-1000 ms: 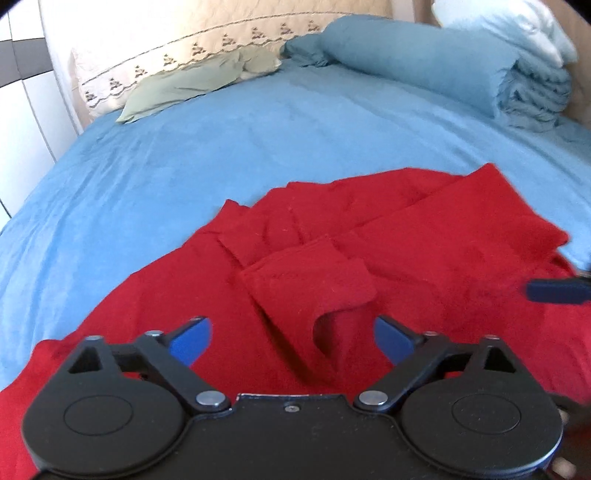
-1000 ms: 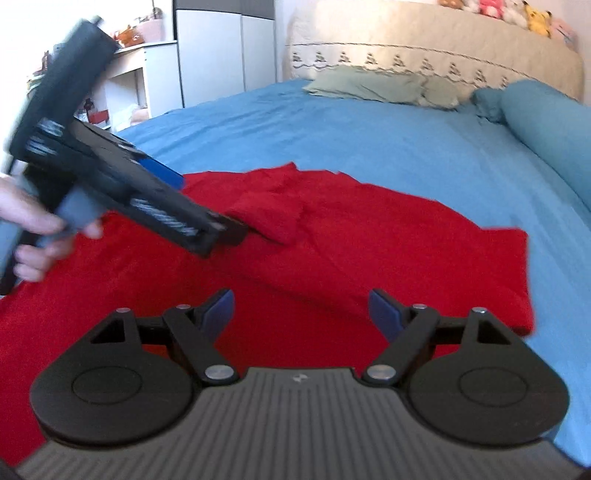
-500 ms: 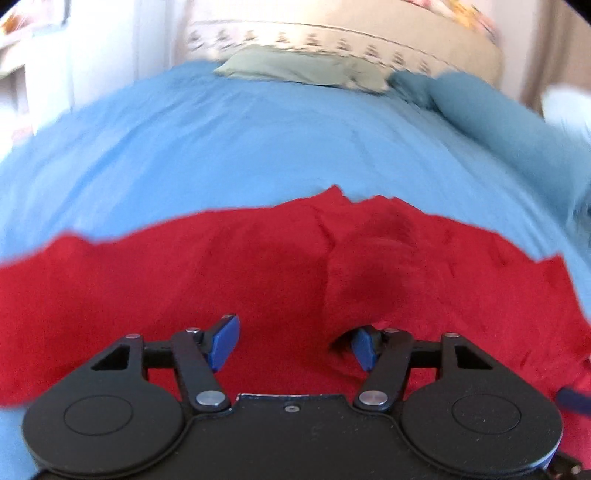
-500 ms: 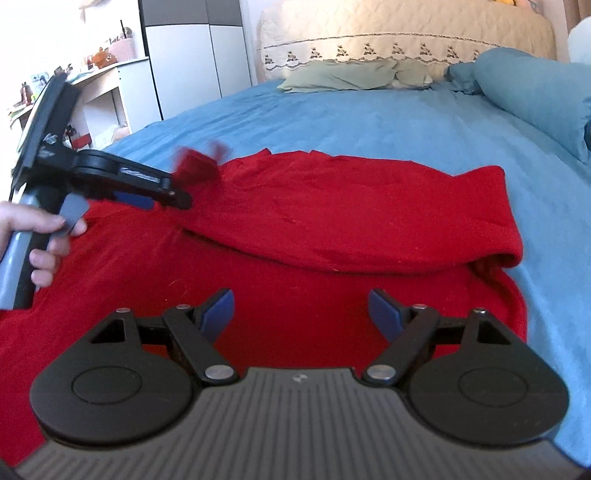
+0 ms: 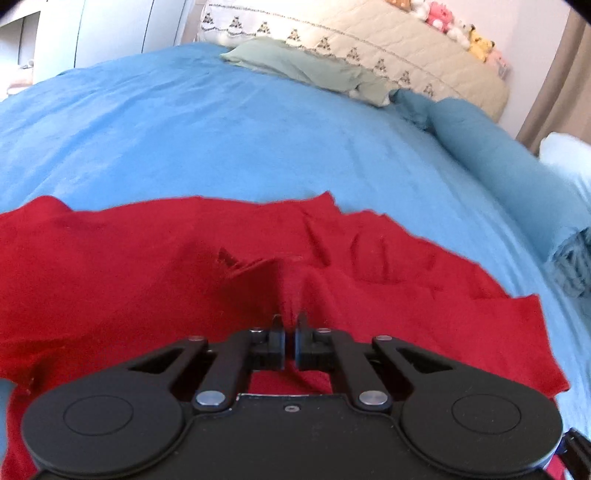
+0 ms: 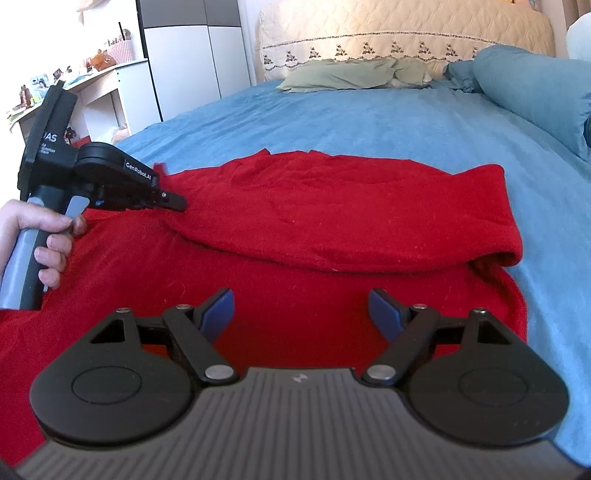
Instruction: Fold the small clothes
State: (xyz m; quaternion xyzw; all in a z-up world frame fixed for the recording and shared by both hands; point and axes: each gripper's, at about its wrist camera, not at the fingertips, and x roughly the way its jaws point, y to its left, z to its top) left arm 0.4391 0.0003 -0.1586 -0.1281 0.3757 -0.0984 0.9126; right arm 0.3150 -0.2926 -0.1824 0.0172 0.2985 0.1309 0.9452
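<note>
The red garment (image 6: pixel 332 229) lies spread on the blue bed sheet (image 6: pixel 369 122), with its far part folded over the near part. The left gripper (image 5: pixel 290 321) is clenched on a pinch of the red cloth, its jaws nearly together. In the right wrist view, white letters on its black body read "GenRobot.AI"; a second label further back is only partly readable. The right gripper (image 6: pixel 302 308) is released, its blue pads (image 6: pixel 218 314) wide apart above the near part of the garment. Beyond the garment, a green pillow (image 6: pixel 347 74) lies against the headboard (image 6: pixel 406 33).
</note>
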